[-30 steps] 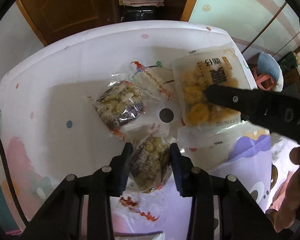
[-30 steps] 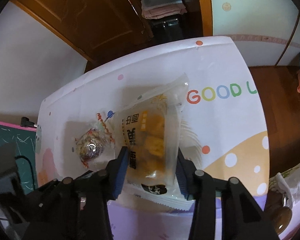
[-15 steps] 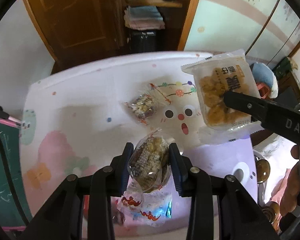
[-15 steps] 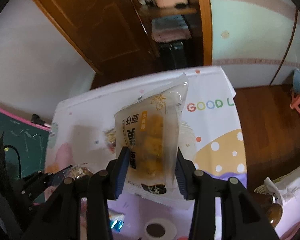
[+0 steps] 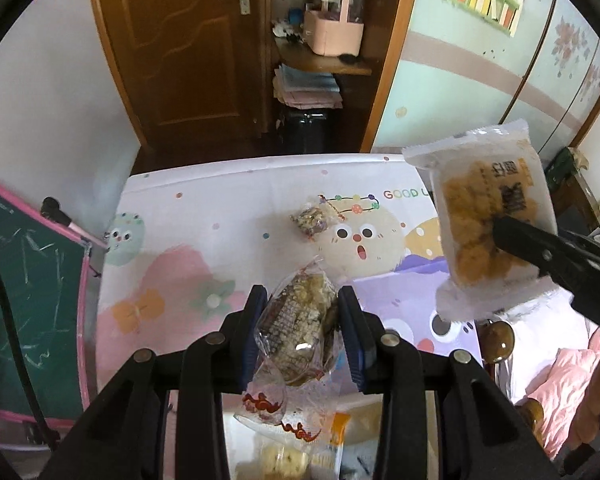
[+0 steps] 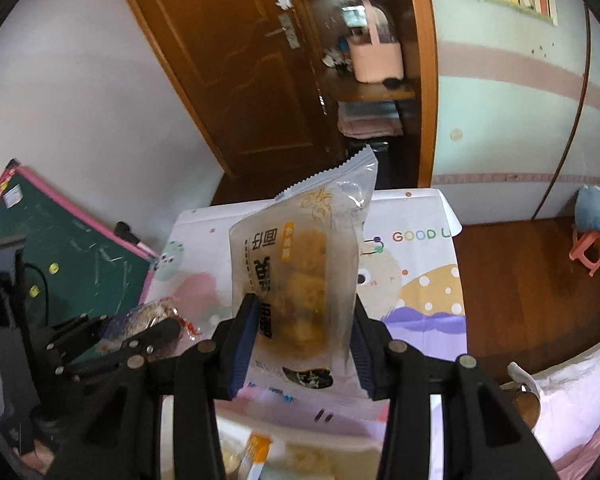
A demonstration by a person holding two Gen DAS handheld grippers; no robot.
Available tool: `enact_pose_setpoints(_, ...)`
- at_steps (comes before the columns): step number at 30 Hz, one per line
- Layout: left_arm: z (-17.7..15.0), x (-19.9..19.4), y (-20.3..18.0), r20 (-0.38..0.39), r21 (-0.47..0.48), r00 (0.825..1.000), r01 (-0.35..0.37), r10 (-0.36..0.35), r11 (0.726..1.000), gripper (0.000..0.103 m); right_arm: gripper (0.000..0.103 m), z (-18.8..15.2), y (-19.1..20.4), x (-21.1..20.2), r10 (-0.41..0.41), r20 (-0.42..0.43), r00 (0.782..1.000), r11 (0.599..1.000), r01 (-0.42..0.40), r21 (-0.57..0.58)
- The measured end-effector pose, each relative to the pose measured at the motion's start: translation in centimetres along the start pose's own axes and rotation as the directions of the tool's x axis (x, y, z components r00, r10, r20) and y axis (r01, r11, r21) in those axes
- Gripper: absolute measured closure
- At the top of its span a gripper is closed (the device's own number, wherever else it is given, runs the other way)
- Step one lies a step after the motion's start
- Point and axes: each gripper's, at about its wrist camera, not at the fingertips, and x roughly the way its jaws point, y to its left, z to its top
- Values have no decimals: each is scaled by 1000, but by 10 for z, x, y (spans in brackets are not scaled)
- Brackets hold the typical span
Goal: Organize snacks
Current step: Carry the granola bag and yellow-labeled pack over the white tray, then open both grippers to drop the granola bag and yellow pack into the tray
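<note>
Left tool [image 5: 302, 334] partly hiding clamped snack pack [image 5: 300, 330]

"GOOD L" printed on tablecloth [image 6: 420, 236].

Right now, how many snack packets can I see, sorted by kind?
Clear-wrapped grain snacks: 2, one in the left tongs, one lying on the table.
Large frosted packet of yellow pieces: 1, in the right tongs.
Total: 3. More snacks at the bottom edge are too blurred to count.
</note>
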Motion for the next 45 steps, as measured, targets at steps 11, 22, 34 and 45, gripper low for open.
enact_pose_setpoints(11,-74,-54,0,15,6,1000,-22,22,1000,68,60,-71,31,-63,-65,47,997,987,71,-142)
enact_pose_setpoints(22,-147,-54,-9,-30,25,997,-74,75,997,68,59,-140,36,-73,-171,35,985,966,175,-193)
enact_pose_setpoints(34,-194,-10,1,-161,1,981,-113,112,994,68,59,-189,37,-49,-203,-92,975,959,180,-218)
enact_pose_setpoints(45,-200,-2,-4,-181,35,975,-125,130,991,67,58,-203,45,-40,-198,-149,969,959,160,-236)
